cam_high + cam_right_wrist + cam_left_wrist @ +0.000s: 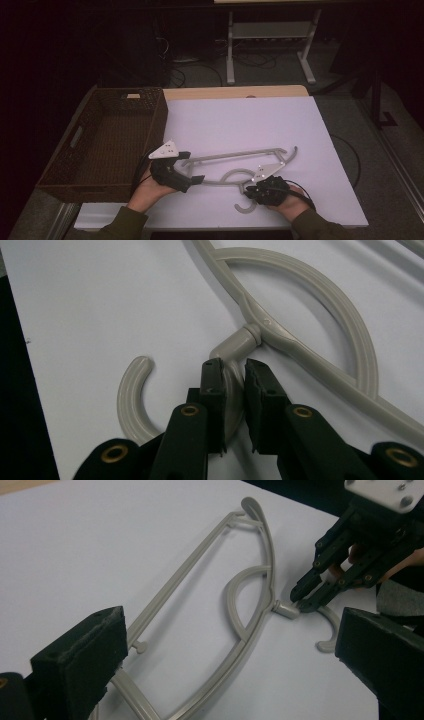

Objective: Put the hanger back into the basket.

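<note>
high view overhead, claw views close, sharing hanger [240, 165]

A clothes hanger [235, 162] lies flat on a sheet [240, 120] in the lower middle of the high view, its hook [245, 206] pointing toward the bottom edge. The left gripper [192, 167] sits at the hanger's left end, the right gripper [248, 190] at the hook's neck. A basket [60, 165] stands on the left, apparently touching the sheet's edge. A table frame [270, 35] stands behind, at the top.
</note>
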A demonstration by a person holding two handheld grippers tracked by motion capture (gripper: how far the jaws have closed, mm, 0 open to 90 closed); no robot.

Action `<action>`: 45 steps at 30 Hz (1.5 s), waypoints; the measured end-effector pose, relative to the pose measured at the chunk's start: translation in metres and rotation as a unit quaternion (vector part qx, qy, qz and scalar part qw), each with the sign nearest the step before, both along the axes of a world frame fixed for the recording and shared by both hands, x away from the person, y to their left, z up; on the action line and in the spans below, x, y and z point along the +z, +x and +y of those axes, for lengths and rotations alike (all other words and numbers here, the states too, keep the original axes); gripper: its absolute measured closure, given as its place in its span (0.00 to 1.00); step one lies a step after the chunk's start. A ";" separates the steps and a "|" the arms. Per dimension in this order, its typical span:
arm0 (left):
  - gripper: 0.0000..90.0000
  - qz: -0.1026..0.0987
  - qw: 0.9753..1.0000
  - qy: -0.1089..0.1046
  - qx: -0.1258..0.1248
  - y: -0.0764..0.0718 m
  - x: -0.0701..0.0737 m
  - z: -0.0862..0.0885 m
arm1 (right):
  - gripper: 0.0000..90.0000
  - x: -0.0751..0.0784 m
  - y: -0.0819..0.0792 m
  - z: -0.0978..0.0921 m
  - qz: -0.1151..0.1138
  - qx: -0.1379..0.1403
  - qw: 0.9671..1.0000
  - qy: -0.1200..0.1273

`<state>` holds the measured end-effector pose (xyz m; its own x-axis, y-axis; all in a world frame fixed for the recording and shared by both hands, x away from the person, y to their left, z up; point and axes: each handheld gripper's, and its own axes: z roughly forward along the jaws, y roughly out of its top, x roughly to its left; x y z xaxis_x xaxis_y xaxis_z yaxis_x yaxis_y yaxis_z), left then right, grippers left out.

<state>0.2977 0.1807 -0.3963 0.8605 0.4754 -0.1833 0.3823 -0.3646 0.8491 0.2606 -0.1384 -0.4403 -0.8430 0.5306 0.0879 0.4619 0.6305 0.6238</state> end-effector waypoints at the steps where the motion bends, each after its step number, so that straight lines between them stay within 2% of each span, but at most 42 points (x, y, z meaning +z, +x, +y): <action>1: 0.00 0.000 1.000 0.006 -0.003 0.000 -0.001 -0.001 | 0.87 0.000 0.000 0.000 -0.001 0.001 1.000 0.002; 3: 0.00 0.001 1.000 0.007 -0.003 0.000 -0.002 -0.002 | 0.87 0.001 0.000 -0.001 -0.001 0.001 1.000 0.004; 4: 0.00 0.000 1.000 0.020 -0.011 0.001 -0.004 -0.003 | 0.88 0.003 0.000 -0.001 0.003 -0.003 1.000 0.006; 6: 0.00 -0.001 0.999 0.031 -0.018 0.001 -0.007 -0.006 | 0.88 0.003 0.000 -0.002 0.003 -0.003 1.000 0.005; 8: 0.00 0.001 0.999 0.032 -0.020 0.001 -0.008 -0.008 | 0.88 0.004 0.001 -0.002 0.003 -0.002 1.000 0.009; 10: 0.00 0.002 0.998 0.048 -0.035 0.001 -0.012 -0.013 | 0.88 0.006 0.001 -0.003 -0.002 0.001 1.000 0.010; 18: 0.00 0.007 0.995 0.077 -0.058 0.002 -0.021 -0.026 | 0.88 0.009 0.001 -0.004 0.006 -0.002 1.000 0.019; 19: 0.00 0.006 0.994 0.085 -0.065 0.002 -0.023 -0.030 | 0.88 0.010 0.001 -0.005 0.006 -0.001 1.000 0.017; 26: 0.01 0.004 0.992 0.099 -0.076 0.003 -0.027 -0.036 | 0.88 0.014 0.002 -0.007 0.011 -0.001 1.000 0.027; 28: 0.10 0.004 0.992 0.096 -0.082 0.002 -0.027 -0.036 | 0.88 0.016 0.002 -0.008 0.012 -0.001 1.000 0.028; 32: 0.12 0.005 0.991 0.099 -0.085 0.003 -0.029 -0.039 | 0.88 0.017 0.003 -0.008 0.006 0.003 1.000 0.028; 34: 0.15 -0.002 0.990 0.109 -0.093 0.005 -0.030 -0.042 | 0.88 0.018 0.003 -0.008 0.010 0.001 1.000 0.030; 35: 0.16 -0.003 0.990 0.109 -0.094 0.005 -0.031 -0.043 | 0.88 0.019 0.003 -0.008 0.008 0.001 1.000 0.030; 36: 0.17 -0.006 0.988 0.117 -0.101 0.007 -0.031 -0.044 | 0.88 0.019 0.004 -0.008 0.005 0.003 1.000 0.030; 38: 0.25 -0.002 0.988 0.117 -0.105 0.009 -0.032 -0.049 | 0.88 0.020 0.004 -0.009 0.006 0.003 1.000 0.030; 39: 0.25 -0.001 0.988 0.116 -0.106 0.010 -0.033 -0.050 | 0.88 0.020 0.004 -0.009 0.006 0.003 1.000 0.030; 40: 0.32 -0.003 0.987 0.121 -0.110 0.011 -0.032 -0.052 | 0.88 0.022 0.004 -0.009 0.008 0.001 0.999 0.033; 42: 0.38 -0.002 0.984 0.133 -0.120 0.014 -0.033 -0.056 | 0.88 0.023 0.004 -0.009 0.008 0.000 0.999 0.034; 45: 0.45 0.000 0.983 0.139 -0.122 0.015 -0.035 -0.058 | 0.88 0.024 0.005 -0.010 0.005 0.002 0.999 0.036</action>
